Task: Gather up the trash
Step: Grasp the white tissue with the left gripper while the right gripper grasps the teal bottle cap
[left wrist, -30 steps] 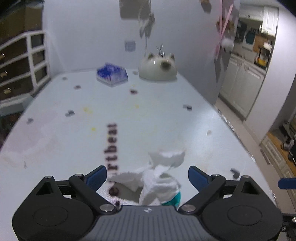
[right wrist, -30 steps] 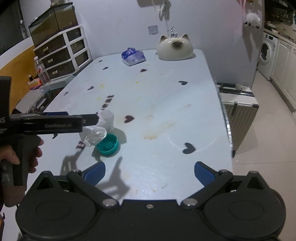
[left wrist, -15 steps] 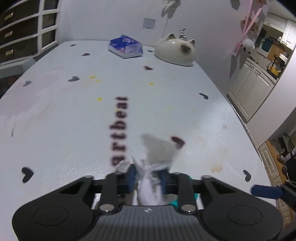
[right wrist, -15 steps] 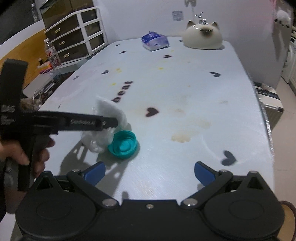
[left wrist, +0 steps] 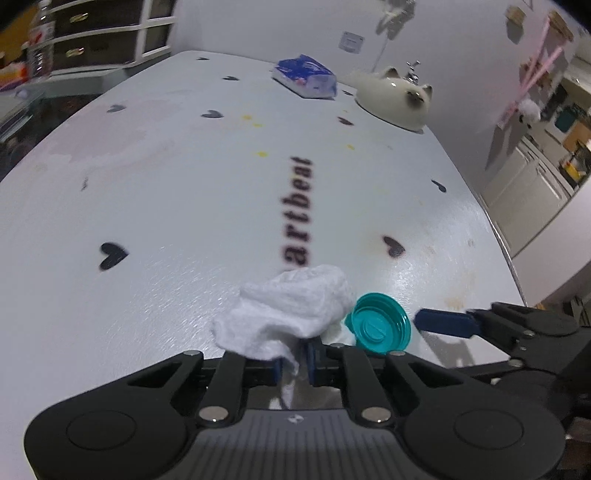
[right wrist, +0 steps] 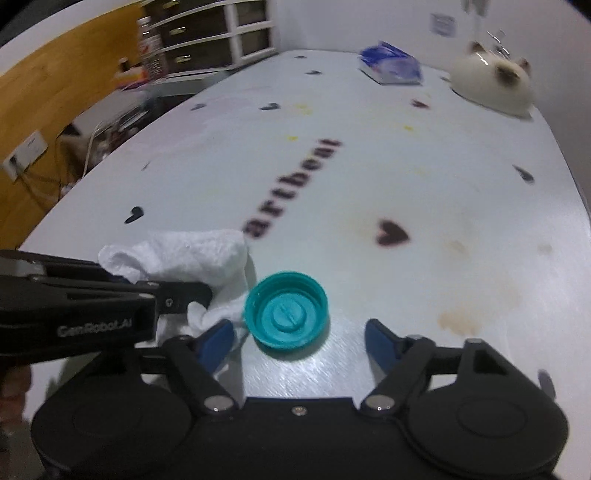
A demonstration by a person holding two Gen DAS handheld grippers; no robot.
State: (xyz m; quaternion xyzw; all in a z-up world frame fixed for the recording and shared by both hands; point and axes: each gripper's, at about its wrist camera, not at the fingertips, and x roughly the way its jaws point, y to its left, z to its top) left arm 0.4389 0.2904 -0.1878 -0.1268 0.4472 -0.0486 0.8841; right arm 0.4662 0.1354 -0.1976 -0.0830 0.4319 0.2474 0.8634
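Observation:
A crumpled white tissue (left wrist: 291, 306) lies on the pale table (left wrist: 166, 184) near its front edge. My left gripper (left wrist: 293, 363) is closing and its pads pinch the tissue's near end; from the right wrist view this gripper (right wrist: 195, 295) reaches in from the left into the tissue (right wrist: 192, 254). A teal bottle cap (right wrist: 286, 310) lies open side up, touching the tissue's right side. My right gripper (right wrist: 299, 339) is closing, with the cap just ahead between its blue fingers, which stand clear of it. One of those fingers (left wrist: 443, 321) shows right of the cap (left wrist: 380, 325).
At the far end sit a blue tissue pack (left wrist: 306, 75) and a white cat-shaped ceramic piece (left wrist: 395, 99). The table's right edge (left wrist: 498, 236) drops to the floor by white cabinets. White drawers (right wrist: 207, 33) and a bottle (right wrist: 149, 46) stand beyond the left edge.
My left jaws closed on the tissue and pulled it down flatter. The right gripper came down and in behind the cap, and its jaws narrowed from wide open.

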